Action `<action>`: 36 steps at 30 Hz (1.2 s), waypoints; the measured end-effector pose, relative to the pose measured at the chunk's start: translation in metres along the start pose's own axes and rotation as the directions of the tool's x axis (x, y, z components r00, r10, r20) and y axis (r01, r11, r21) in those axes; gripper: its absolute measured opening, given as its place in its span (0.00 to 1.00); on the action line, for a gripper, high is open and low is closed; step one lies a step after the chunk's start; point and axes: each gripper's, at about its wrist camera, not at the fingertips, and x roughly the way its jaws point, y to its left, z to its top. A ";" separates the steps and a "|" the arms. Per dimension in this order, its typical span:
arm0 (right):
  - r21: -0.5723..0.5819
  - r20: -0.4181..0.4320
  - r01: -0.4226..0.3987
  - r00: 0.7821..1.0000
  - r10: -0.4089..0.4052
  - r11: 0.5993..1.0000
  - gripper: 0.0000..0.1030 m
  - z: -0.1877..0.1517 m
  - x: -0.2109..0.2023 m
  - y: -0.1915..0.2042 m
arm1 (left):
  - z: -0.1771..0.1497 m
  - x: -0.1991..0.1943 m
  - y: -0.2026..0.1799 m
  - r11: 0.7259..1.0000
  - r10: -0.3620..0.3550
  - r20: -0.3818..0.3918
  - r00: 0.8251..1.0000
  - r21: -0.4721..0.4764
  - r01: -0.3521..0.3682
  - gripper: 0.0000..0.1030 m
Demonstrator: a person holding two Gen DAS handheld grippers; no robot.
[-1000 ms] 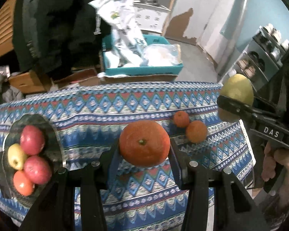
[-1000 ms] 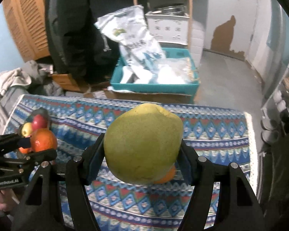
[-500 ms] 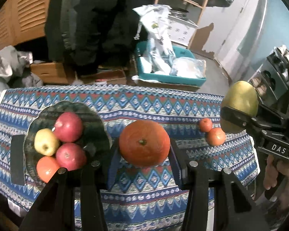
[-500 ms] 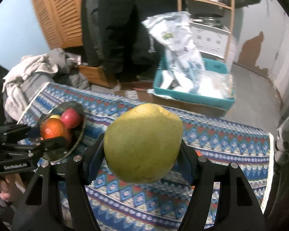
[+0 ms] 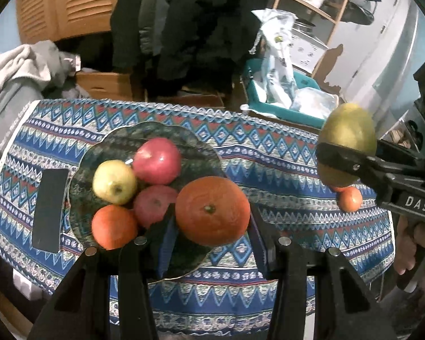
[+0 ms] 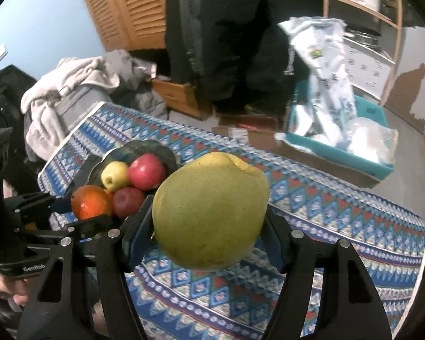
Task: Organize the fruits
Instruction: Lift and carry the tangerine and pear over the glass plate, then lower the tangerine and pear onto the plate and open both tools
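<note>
A large orange (image 5: 212, 210) is held over the near edge of a dark scalloped plate (image 5: 201, 147), on which two red apples (image 5: 157, 161), a yellow apple (image 5: 114, 182) and a smaller orange (image 5: 114, 226) are piled. A big green pear (image 6: 209, 215) is gripped above the patterned cloth. One small orange (image 5: 350, 198), possibly two, is seen beyond.

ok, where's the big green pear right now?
The large yellow-green pear is off the table, clamped in the right gripper, right of the dark glass fruit plate and above the patterned blue tablecloth.
</note>
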 end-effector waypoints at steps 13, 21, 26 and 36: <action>-0.067 -0.093 -0.044 0.995 0.037 0.997 0.67 0.008 0.058 0.049 | -0.016 0.022 0.044 0.998 0.036 -0.058 0.998 -0.054 -0.039 0.47; -0.098 -0.156 -0.060 0.987 0.044 0.993 0.67 0.006 0.092 0.065 | -0.020 0.035 0.062 0.995 0.046 -0.088 0.995 -0.084 -0.054 0.47; -0.110 -0.190 -0.062 0.981 0.040 0.992 0.67 0.004 0.109 0.069 | -0.024 0.045 0.066 0.995 0.046 -0.111 0.993 -0.084 -0.056 0.47; -0.117 -0.250 -0.062 0.968 0.031 0.991 0.67 -0.002 0.133 0.073 | -0.028 0.063 0.073 0.992 0.044 -0.167 0.985 -0.106 -0.062 0.47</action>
